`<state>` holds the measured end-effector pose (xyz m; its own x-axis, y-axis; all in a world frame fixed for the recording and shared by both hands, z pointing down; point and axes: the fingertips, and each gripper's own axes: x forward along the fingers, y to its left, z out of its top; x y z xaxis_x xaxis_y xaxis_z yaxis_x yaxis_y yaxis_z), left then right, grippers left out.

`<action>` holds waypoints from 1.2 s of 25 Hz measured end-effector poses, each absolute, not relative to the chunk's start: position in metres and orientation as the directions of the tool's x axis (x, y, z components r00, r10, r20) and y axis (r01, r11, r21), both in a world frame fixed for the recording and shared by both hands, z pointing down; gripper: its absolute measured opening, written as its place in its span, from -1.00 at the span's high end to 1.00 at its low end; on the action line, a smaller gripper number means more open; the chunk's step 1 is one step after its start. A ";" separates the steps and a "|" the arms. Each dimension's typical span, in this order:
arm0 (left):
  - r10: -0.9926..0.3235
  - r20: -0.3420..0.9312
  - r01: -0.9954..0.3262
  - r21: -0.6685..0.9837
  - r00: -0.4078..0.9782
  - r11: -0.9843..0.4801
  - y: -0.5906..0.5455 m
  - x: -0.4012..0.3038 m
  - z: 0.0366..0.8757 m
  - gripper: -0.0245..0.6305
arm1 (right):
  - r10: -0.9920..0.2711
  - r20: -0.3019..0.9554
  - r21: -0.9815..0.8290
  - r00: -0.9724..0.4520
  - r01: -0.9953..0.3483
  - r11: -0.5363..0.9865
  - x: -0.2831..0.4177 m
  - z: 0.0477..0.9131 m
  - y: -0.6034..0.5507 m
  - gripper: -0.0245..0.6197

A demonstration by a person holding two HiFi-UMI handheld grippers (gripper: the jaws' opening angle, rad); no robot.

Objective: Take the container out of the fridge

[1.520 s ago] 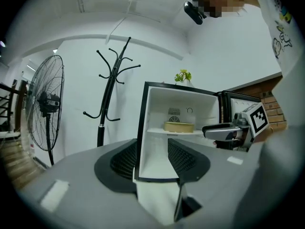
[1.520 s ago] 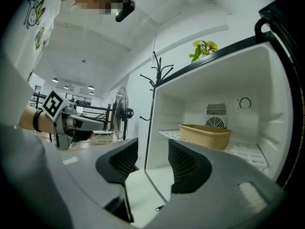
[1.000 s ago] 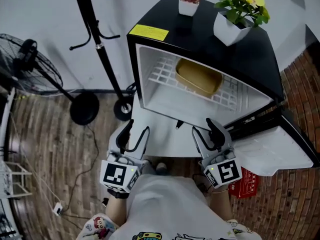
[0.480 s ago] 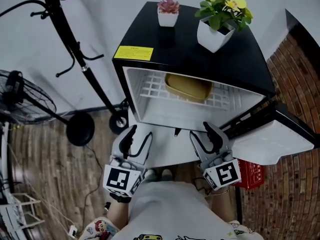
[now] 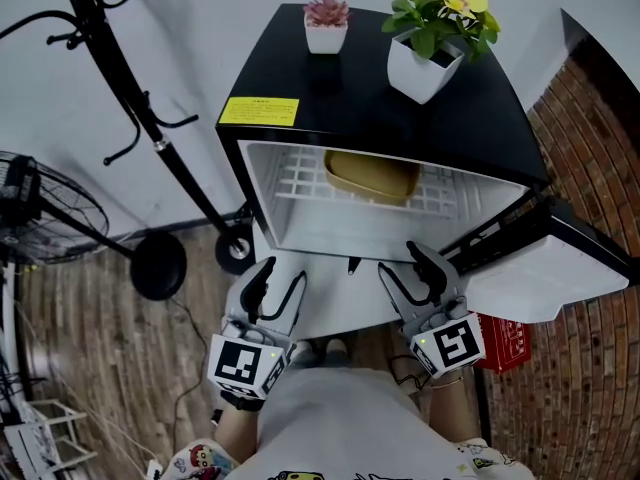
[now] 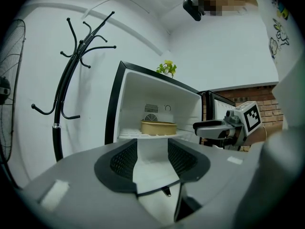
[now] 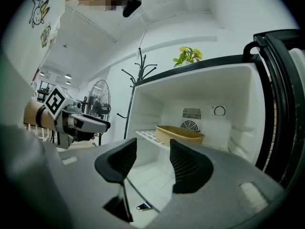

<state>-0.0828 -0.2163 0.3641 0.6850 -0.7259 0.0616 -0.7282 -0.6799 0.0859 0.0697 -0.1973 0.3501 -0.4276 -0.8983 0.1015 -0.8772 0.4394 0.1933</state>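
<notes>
Change: right gripper (image 5: 400, 263) is widening its empty jaws.
Left gripper (image 5: 282, 273): holding jaws apart, empty.
Container (image 5: 372, 175): sitting untouched by shelf's (image 5: 300, 173) back edge.
Meaning: grasp is likely being readied.

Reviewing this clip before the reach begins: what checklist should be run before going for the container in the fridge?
1. Fridge door open: ok.
2. Container upright on the wire shelf, nothing in front of it: ok.
3. Left gripper jaws apart, empty: ok.
4. Right gripper jaws apart, just opened further, empty: ok.
5. Both grippers outside the fridge, facing the opening: ok.
6. Container's contents: cannot tell.
</notes>
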 end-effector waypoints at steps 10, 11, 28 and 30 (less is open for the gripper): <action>-0.722 0.080 -0.727 0.102 0.687 -0.679 -0.217 -0.079 0.372 0.33 | -0.868 0.166 0.357 -0.468 -0.792 0.495 0.062 0.345 -0.215 0.19; -0.721 0.082 -0.725 0.103 0.688 -0.680 -0.217 -0.078 0.372 0.33 | -0.864 0.183 0.372 -0.468 -0.781 0.502 0.061 0.347 -0.217 0.18; -0.735 0.079 -0.738 0.116 0.674 -0.664 -0.223 -0.071 0.376 0.33 | -0.850 0.290 0.560 -0.439 -0.642 0.523 0.045 0.363 -0.250 0.10; -0.735 0.083 -0.739 0.117 0.673 -0.664 -0.224 -0.071 0.378 0.33 | -0.854 0.291 0.568 -0.432 -0.640 0.518 0.046 0.362 -0.255 0.10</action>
